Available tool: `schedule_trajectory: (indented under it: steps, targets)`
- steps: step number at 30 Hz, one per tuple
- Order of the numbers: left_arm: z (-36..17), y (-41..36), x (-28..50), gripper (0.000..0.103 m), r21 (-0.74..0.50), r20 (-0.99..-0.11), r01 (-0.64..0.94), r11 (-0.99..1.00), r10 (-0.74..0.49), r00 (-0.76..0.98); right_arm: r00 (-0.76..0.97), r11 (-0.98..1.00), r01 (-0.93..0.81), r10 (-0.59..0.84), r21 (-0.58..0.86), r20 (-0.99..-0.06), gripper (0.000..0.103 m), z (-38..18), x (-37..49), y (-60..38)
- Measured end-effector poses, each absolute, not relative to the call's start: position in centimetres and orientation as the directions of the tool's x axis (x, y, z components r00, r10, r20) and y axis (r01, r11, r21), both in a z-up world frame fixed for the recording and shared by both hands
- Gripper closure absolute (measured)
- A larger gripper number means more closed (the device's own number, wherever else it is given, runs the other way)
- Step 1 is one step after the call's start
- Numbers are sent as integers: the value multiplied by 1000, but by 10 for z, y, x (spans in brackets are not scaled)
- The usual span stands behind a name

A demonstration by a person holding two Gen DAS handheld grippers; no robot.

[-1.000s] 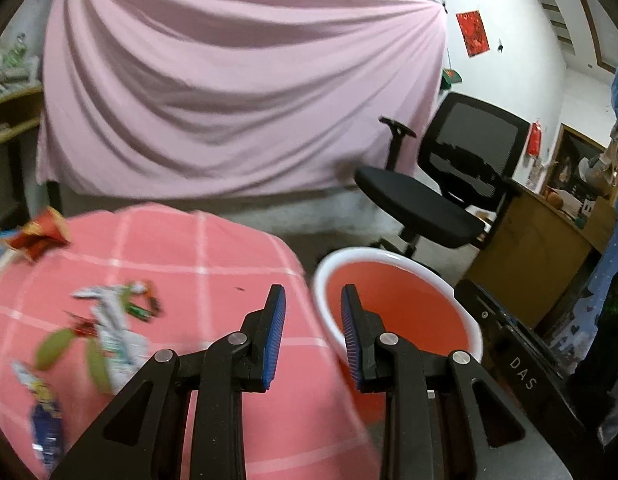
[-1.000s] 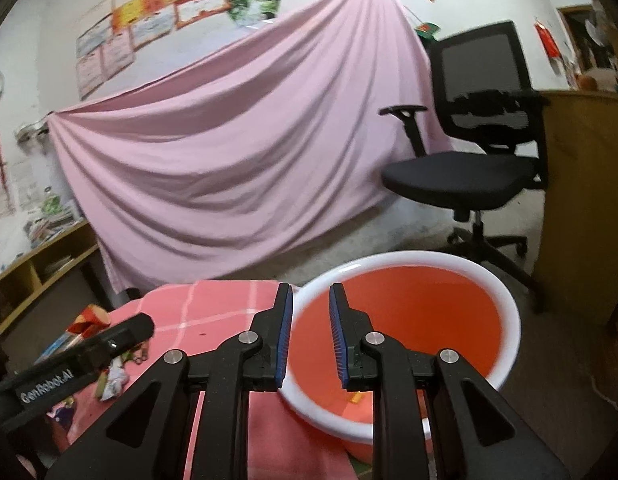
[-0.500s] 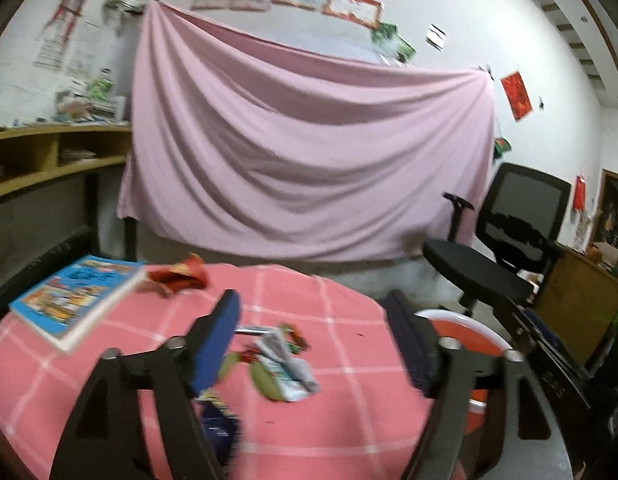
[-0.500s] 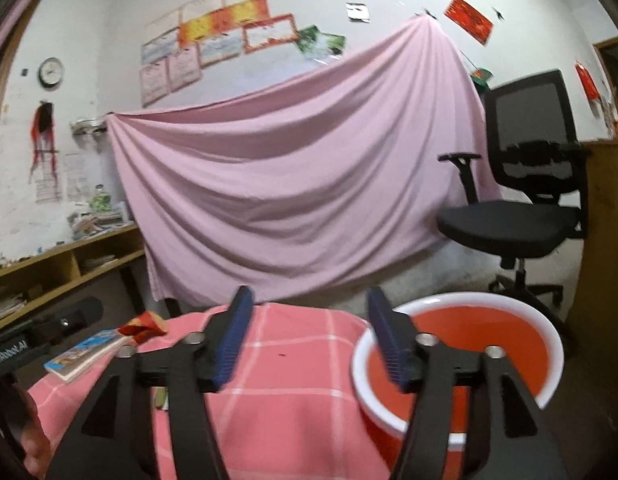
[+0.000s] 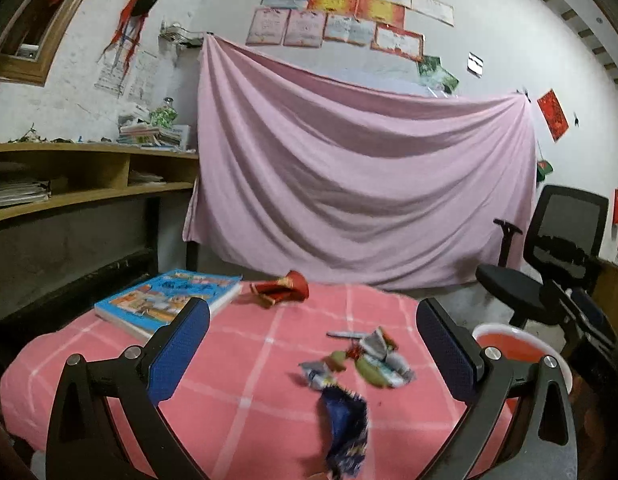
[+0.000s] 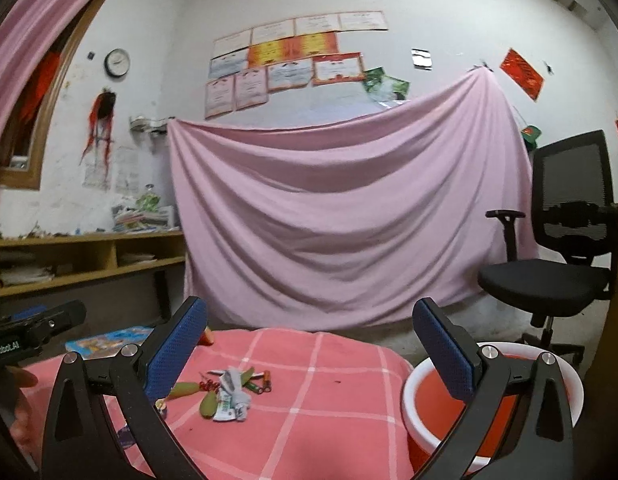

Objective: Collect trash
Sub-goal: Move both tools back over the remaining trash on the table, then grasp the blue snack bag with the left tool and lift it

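Observation:
A pile of crumpled wrappers [image 5: 369, 362] lies on the pink checked tablecloth [image 5: 249, 360]; it also shows in the right wrist view [image 6: 229, 390]. A dark blue wrapper [image 5: 345, 426] lies nearer, below the pile. A red-and-white basin [image 6: 493, 404] stands off the table's right side; its rim shows in the left wrist view [image 5: 521, 344]. My left gripper [image 5: 313, 348] is open and empty above the table, with the wrappers between its fingers in view. My right gripper [image 6: 309, 350] is open and empty, raised over the table's right part.
A blue picture book [image 5: 169, 300] and a red crumpled packet [image 5: 281, 290] lie at the table's far side. A black office chair [image 6: 557, 264] stands right of the basin. A wooden shelf [image 5: 69, 188] runs along the left wall. A pink sheet [image 5: 361, 184] hangs behind.
Both grippers have opened wide from nearly closed. Both have swung away from over the basin toward the table and tilted up, bringing the wrappers into view.

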State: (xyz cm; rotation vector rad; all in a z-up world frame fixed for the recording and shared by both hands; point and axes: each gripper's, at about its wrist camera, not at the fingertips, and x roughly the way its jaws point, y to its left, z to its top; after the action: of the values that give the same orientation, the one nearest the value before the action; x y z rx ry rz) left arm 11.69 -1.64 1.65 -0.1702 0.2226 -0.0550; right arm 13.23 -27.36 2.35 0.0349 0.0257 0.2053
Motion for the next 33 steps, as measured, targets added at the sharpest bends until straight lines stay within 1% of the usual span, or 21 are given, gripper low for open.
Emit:
schedule_trajectory:
  steps: [2,7,14,17,18,20,22,23,25,26,27,28,29,33]
  targets:
    - [10,-19,115,2,-164,-249,44,985,-85,965,976,977,-213,214,27,-44,0,21,135,-271]
    - [-8,-24,124,2,-130,-366,73,989,-116,923,965,971,-239,240,25,-106,0,15,143,-266]
    - [-22,-27,143,2,-167,-491,107,980,-177,853,949,965,-261,263,31,-174,0,10,152,-263]
    - [-29,-28,151,3,-173,-538,145,974,-217,814,941,963,-266,267,34,-209,0,7,157,-261]
    - [-31,-29,153,6,-173,-554,158,972,-229,800,938,963,-267,269,37,-218,0,6,158,-261]
    - [-37,-33,158,17,-173,-581,177,969,-245,776,932,962,-269,271,44,-242,0,4,162,-261]
    - [-43,-36,163,39,-175,-616,190,966,-258,745,923,963,-267,270,49,-274,0,2,167,-260]
    - [-46,-38,166,45,-175,-628,193,965,-261,733,918,962,-269,272,52,-288,0,1,170,-260]
    - [-51,-39,171,64,-179,-650,198,964,-267,711,905,961,-271,273,53,-326,0,-1,176,-258]
    - [-53,-39,173,68,-183,-658,199,963,-270,703,899,961,-271,272,51,-343,0,-3,179,-257]
    - [-54,-39,175,75,-188,-665,199,962,-274,695,892,962,-270,269,49,-363,0,-4,182,-255]
    - [-55,-38,177,79,-192,-669,197,962,-275,691,881,960,-275,270,46,-389,0,-6,187,-253]
    - [-55,-37,178,80,-192,-672,193,962,-273,689,871,959,-279,272,43,-409,0,-8,190,-251]
    - [-57,-32,184,82,-202,-672,180,963,-269,689,830,956,-293,265,21,-491,7,-16,203,-243]
